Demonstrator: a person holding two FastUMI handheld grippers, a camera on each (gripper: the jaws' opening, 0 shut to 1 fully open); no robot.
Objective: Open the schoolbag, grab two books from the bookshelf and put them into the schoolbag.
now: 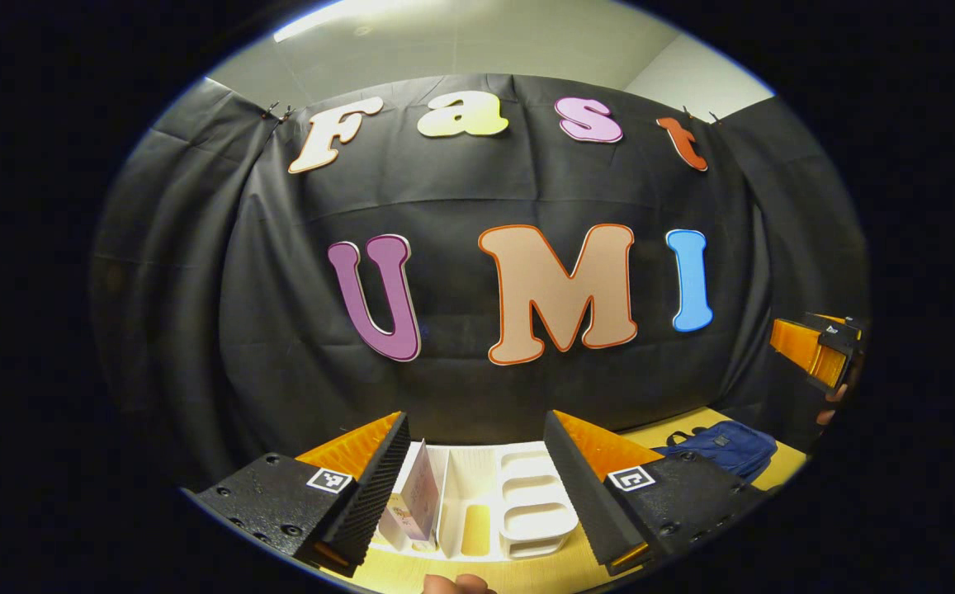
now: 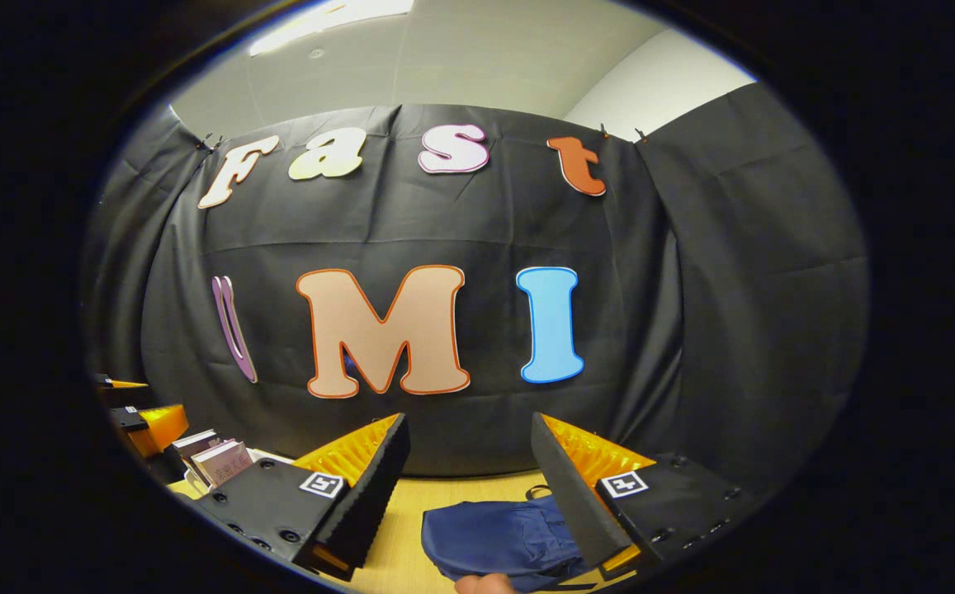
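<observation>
- While both grippers hang above the table [image 2: 411, 503], nothing of the task looks done: no book is held and I see no opening in the schoolbag.
- Taking the schoolbag [image 2: 498, 536] as landmark: it lies flat on the table, a dark blue bag, just under and slightly ahead of the right gripper [image 2: 465, 470]. Whether its zip is shut I cannot tell for sure, but it looks closed.
- That gripper's fingers are spread wide with nothing between them.
- Well to the left of the schoolbag stands the white bookshelf [image 1: 527, 511], a slotted organiser. A book [image 1: 419, 495] stands upright in one of its left slots; in the right gripper view a few more books [image 2: 217, 458] lean there.
- Over the bookshelf, away from the schoolbag, the left gripper [image 1: 477, 462] hovers, fingers spread apart and empty, touching neither the shelf nor the book.
- What is left, by my judgement, is everything: opening the schoolbag, then taking two books from the bookshelf and carrying them across into the schoolbag.
</observation>
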